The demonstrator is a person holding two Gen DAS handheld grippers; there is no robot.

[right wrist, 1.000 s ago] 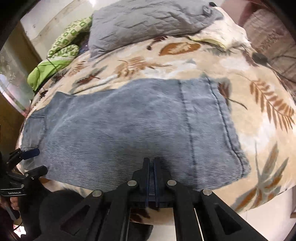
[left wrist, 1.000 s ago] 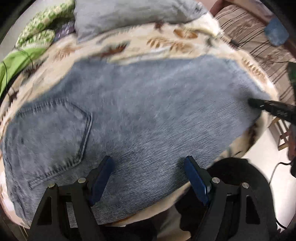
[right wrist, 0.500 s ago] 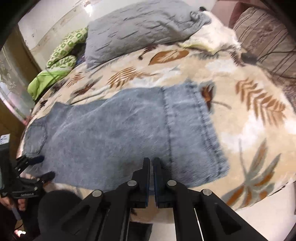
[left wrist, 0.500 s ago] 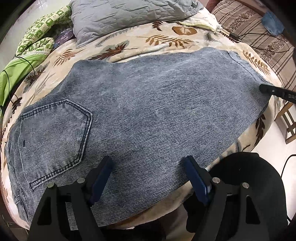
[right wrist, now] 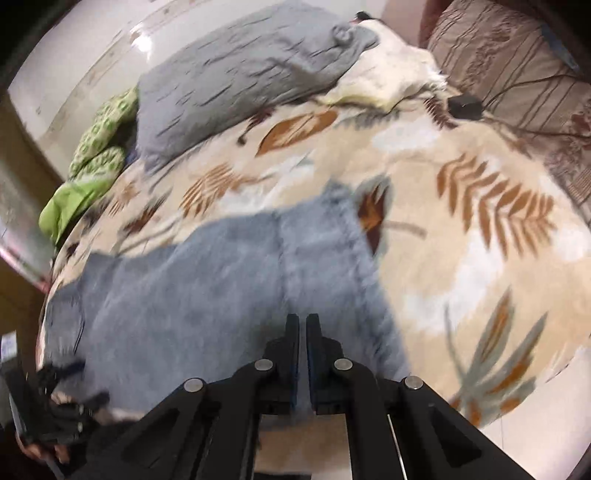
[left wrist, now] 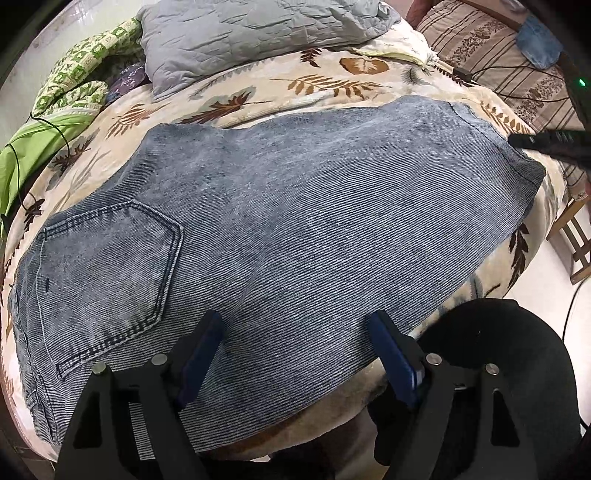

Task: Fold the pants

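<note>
Grey-blue jeans [left wrist: 295, 229] lie flat across the leaf-print blanket, folded lengthwise, back pocket [left wrist: 110, 266] at the left and hem at the right. My left gripper [left wrist: 295, 347] is open and empty above the near edge of the jeans, by the thigh. In the right wrist view the jeans [right wrist: 221, 280] are blurred. My right gripper [right wrist: 302, 332] sits at the near edge by the hem end with its jaws a narrow slit apart; denim shows in the slit, grip unclear. The right gripper's tip also shows in the left wrist view [left wrist: 532, 142].
A grey pillow [left wrist: 251, 33] and green bedding [left wrist: 55, 110] lie at the back of the bed. A cable and black adapter [right wrist: 465, 105] lie at the far right. A wooden stool [left wrist: 576, 236] stands beside the bed. The leaf-print blanket [right wrist: 480, 229] extends right of the hem.
The right wrist camera has pulled back and swung, so the jeans look smaller and blurred. Its jaws went from pressed together to a narrow slit apart. The left gripper stays open, almost still.
</note>
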